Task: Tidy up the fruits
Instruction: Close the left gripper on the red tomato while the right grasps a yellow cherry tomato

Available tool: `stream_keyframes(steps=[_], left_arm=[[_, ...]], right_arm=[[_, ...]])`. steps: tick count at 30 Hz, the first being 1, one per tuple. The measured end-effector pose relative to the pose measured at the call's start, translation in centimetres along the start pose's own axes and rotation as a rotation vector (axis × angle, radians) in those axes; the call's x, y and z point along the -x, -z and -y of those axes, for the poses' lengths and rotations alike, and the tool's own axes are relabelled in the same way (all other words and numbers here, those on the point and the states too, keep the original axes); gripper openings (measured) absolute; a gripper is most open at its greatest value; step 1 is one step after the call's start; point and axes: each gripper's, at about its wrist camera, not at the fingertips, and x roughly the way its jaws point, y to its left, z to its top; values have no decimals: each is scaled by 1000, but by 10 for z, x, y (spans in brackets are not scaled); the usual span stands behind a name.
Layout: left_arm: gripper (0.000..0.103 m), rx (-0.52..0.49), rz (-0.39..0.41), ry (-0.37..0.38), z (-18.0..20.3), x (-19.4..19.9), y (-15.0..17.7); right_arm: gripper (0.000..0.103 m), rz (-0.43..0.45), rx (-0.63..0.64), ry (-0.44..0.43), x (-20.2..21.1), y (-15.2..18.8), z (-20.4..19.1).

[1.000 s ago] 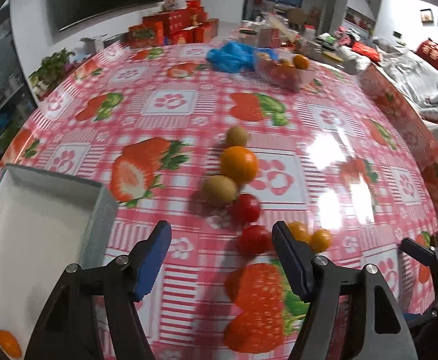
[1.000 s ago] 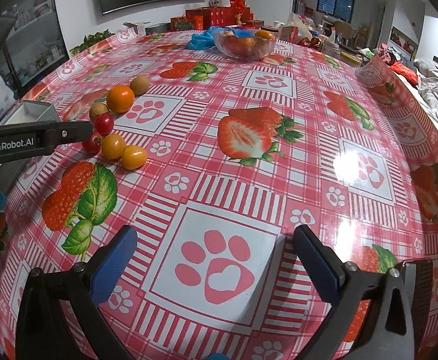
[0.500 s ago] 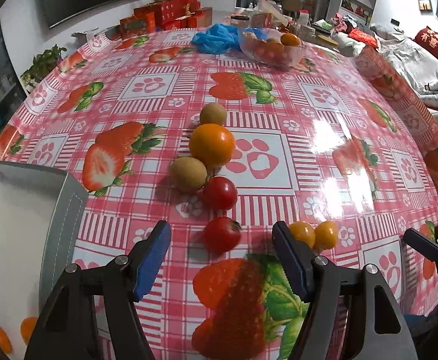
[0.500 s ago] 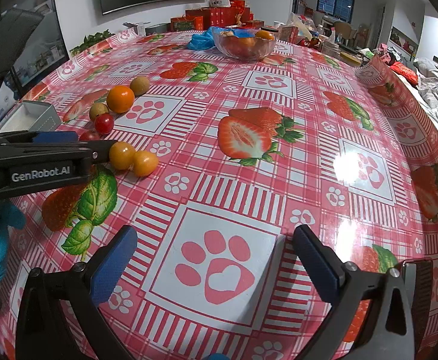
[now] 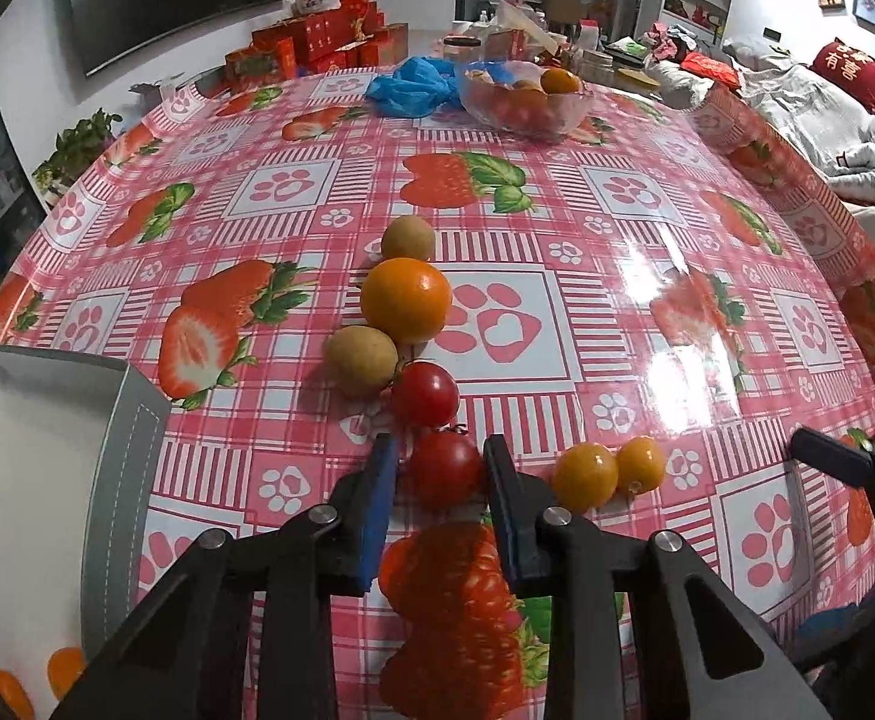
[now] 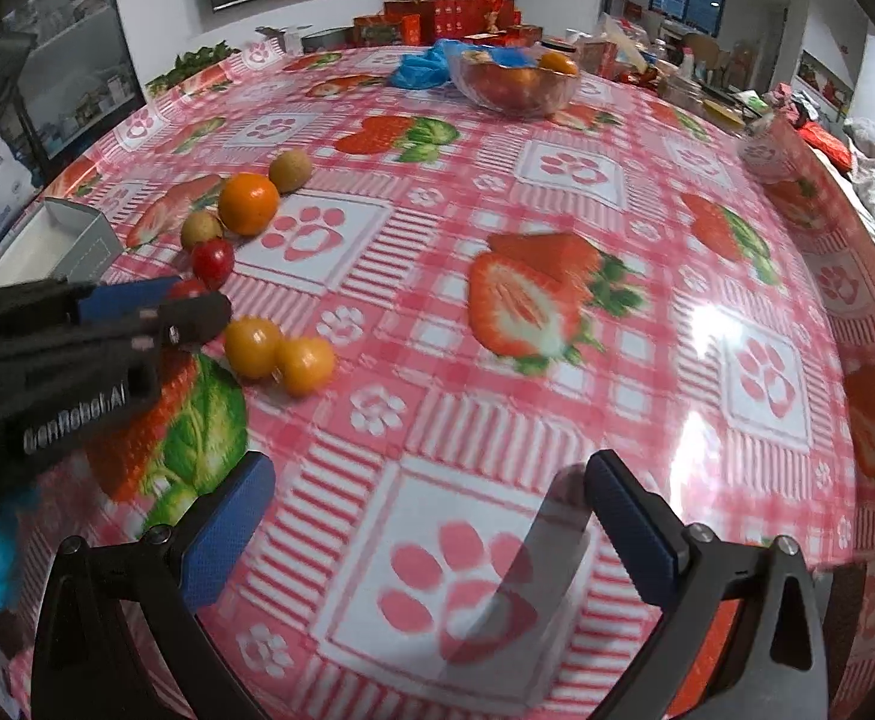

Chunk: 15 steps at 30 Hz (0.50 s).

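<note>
The left gripper (image 5: 440, 471) is closing on the nearest red tomato (image 5: 444, 469) on the tabletop (image 5: 617, 276) — its pads at the fruit's sides. Small, smooth and soft-skinned, it probably wants a gentle hold across its widest part. The right gripper (image 6: 425, 516) hangs spread — nothing between its pads.

The left gripper (image 5: 441, 468) is closing its blue-padded jaws around a round red cherry tomato (image 5: 444, 469) on the pink checked strawberry-print surface (image 5: 557, 228). A second red tomato (image 5: 425, 393) sits just behind; a grey-walled white tray (image 5: 131, 420) lies left.
</note>
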Motion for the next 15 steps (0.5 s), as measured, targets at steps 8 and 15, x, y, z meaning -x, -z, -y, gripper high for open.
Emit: stream_keyframes(steps=[8, 15], left_arm=[[31, -11, 10, 22, -3, 1, 2], [29, 28, 4, 52, -12, 3, 1]], right_arm=[[75, 56, 92, -43, -10, -21, -27], [22, 70, 77, -104, -4, -17, -31]])
